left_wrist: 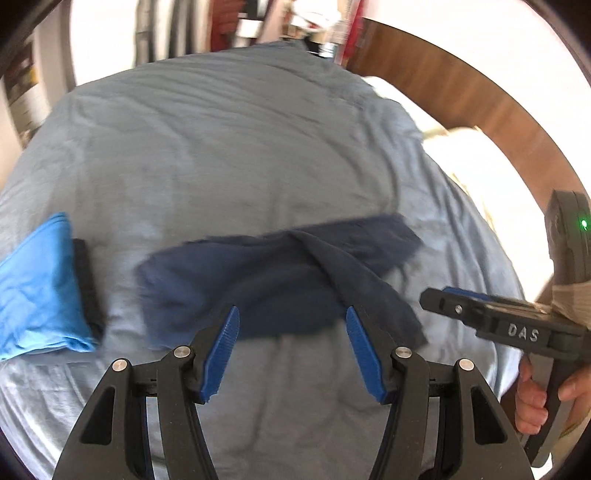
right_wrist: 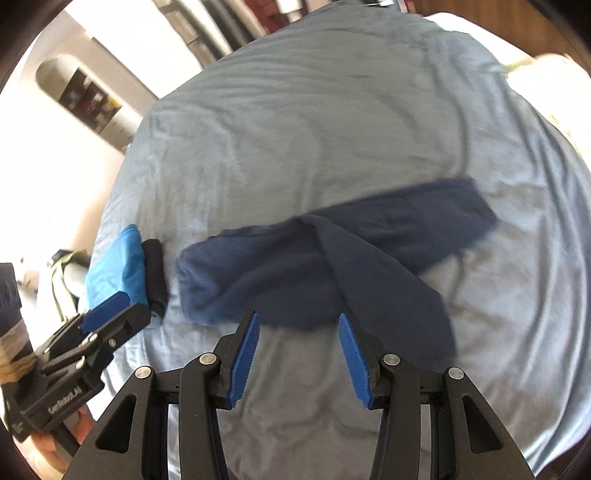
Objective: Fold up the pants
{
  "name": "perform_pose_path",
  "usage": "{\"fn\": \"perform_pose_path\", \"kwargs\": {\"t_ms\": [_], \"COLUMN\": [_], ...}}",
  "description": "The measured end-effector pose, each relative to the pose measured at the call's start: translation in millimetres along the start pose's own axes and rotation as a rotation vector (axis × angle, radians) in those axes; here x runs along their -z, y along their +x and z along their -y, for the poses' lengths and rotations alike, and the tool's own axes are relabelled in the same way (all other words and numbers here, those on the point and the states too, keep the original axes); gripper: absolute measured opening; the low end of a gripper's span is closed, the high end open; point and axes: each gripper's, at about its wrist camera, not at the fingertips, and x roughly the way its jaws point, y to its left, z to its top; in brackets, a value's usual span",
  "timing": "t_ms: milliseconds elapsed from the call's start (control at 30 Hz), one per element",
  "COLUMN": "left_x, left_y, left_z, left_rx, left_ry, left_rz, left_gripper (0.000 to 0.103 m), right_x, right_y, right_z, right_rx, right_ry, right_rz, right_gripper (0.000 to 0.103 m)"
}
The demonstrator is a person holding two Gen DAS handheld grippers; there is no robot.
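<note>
Bedsheet [left_wrist: 229, 155] bearing navy pants [left_wrist: 266, 273], long axis left–right, just beyond both empty, open grippers: left gripper [left_wrist: 291, 350], right gripper [right_wrist: 299, 354].

Home bedroom: bed sheet [left_wrist: 240, 147], hanging clothes [left_wrist: 177, 29].

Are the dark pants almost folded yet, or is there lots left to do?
Just starting. Done: a folded blue cloth and a dark folded piece already sit at one side of the bed sheet. In hand: nothing; the left gripper and right gripper are both open above the sheet. Left: the dark pants lie rumpled, one leg crossing the other, and need smoothing and folding.
</note>
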Motion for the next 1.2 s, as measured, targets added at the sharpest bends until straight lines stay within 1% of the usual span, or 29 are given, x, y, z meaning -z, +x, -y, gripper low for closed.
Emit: {"fn": "perform_pose_path", "kwargs": {"t_ms": [100,200,400,467,600,667,733,933,1000,1133,1200], "left_x": [13.4,24.2,45.6,53.6,65.0,67.6,68.7,70.1,72.3,78.1,78.3], "left_y": [6.8,23.5,78.1,93.3,124.9,137.8,149.1,173.2,178.9,189.3,197.9], "left_z": [28.3,51.8,90.3,98.9,105.4,106.2,106.1,99.1,96.6,95.1,93.1], "left_rx": [0.049,0.073,0.156,0.184,0.219,0.229,0.223,0.217,0.215,0.197,0.212], "left_ry": [0.038,0.058,0.035,0.039,0.034,0.019,0.001,-0.076,-0.096,-0.098,-0.122], "left_rz": [-0.012,-0.038,-0.142,-0.180,-0.249,-0.267,-0.281,-0.315,-0.329,-0.351,-0.369], "left_gripper": [0.058,0.058,0.054,0.049,0.041,0.040,0.038,0.034,0.034,0.034,0.034], "right_x": [11.0,22.5,45.3,51.9,64.4,70.0,73.5,73.7,71.3,69.0,69.0], "right_y": [-13.8,-19.6,-7.5,-1.8,14.1,24.1,31.9,50.9,55.9,69.9,76.4], "right_z": [23.8,49.2,99.3,114.7,136.6,145.8,151.5,157.2,158.2,163.0,164.5], "right_rx": [0.018,0.034,0.023,0.025,0.020,0.009,-0.005,-0.016,-0.014,-0.028,-0.028], "right_ry": [0.037,0.067,0.118,0.135,0.185,0.225,0.247,0.254,0.252,0.259,0.255], "right_rz": [0.028,0.043,0.000,-0.004,-0.013,-0.021,-0.022,-0.026,-0.025,-0.037,-0.045], "right_gripper": [0.046,0.046,0.046,0.046,0.046,0.045,0.044,0.044,0.041,0.036,0.033]}}
